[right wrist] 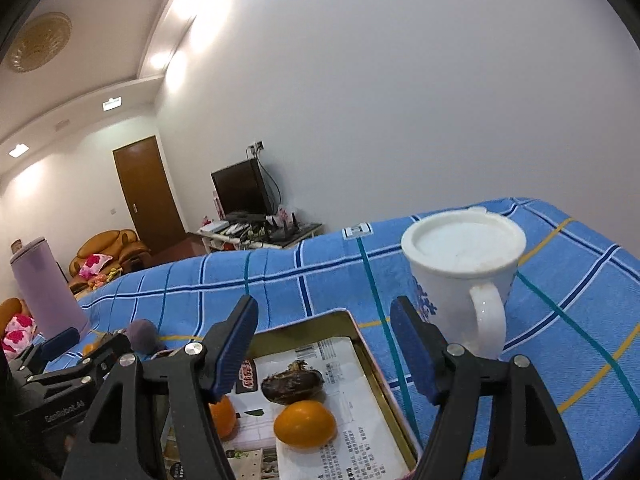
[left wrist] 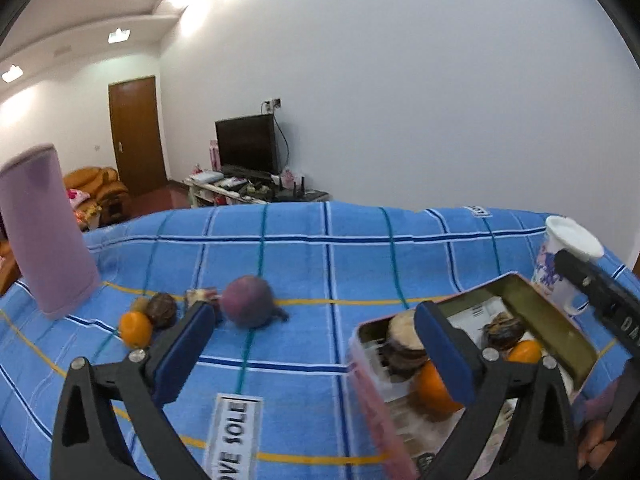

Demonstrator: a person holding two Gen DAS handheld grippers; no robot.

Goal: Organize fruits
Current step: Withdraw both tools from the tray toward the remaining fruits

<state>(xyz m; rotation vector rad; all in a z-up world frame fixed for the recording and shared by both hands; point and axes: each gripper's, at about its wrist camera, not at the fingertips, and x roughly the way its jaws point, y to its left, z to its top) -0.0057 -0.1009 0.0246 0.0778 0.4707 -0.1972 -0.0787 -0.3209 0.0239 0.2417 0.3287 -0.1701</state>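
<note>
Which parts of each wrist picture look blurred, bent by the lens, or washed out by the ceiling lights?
Left wrist view: the purple fruit and the pink tin edge are smeared by motion; the blue cloth bulges with fisheye curve; ceiling lights blow out. Right wrist view: sharper, the white mug is crisp; the wall corner bows; glare streaks the ceiling edge.

Home living room, television (left wrist: 247, 145) on low stand, orange armchair (right wrist: 110, 249), wooden door (left wrist: 137, 136), probably a flat

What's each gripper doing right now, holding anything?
Left gripper: open, holding nothing.
Right gripper: open, empty, above the tin.
</note>
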